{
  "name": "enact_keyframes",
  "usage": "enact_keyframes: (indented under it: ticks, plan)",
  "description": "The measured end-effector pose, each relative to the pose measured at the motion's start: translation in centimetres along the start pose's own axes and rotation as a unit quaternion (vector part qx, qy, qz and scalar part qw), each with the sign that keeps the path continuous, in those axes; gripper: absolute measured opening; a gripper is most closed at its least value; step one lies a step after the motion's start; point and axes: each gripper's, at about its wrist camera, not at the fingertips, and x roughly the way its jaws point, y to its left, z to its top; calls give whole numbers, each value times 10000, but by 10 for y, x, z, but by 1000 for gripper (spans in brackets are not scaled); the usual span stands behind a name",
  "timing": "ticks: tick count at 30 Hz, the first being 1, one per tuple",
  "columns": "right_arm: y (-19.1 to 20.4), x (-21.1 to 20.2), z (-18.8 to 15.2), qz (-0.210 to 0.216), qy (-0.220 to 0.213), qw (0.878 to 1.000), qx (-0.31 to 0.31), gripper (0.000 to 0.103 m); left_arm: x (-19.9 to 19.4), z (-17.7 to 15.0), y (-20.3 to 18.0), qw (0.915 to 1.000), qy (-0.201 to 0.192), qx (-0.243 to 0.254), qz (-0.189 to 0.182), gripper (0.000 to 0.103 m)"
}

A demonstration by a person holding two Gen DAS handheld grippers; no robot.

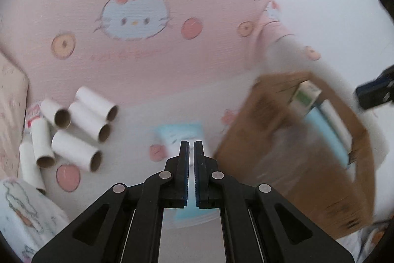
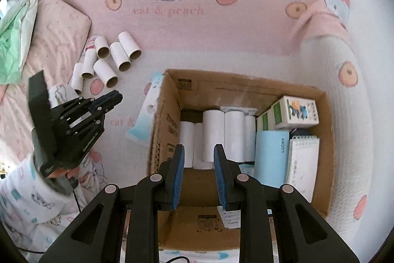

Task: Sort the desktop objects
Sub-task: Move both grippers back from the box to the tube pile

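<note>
While left gripper [image 1: 191, 147] jaws sit closed & empty, right gripper [image 2: 199, 152] jaws slightly apart.

Both grippers empty, left one clamped tight

The left gripper [image 1: 191, 143] has its jaws pressed nearly together with nothing between them, tilted downward; from the right wrist view you can see the hand [image 2: 62, 173] gripping its handle, coming out of a printed sleeve [image 2: 29, 199]. The right gripper [image 2: 199, 152] sits with its blue pads [image 2: 178, 179] slightly apart, holding nothing.
</note>
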Motion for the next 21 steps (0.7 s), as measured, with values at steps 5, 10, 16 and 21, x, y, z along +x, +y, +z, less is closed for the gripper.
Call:
enact_keyframes:
  ticks: [5,10,16,21]
  plan:
    - [22,-3,16,-31,-113,9997,-202,21,14,-17,41,9971,199,-628,385,3]
    - [59,9,39,155,-482,9981,-341,21,9,-5,60,9925,-287,-1074,506,3]
    - [109,38,65,507,-656,9916,-992,21,19,-1,92,9806,-232,-1811,708,3]
    - [139,65,84,682,-684,9855,-1396,21,19,-5,123,9618,-237,-2641,687,2]
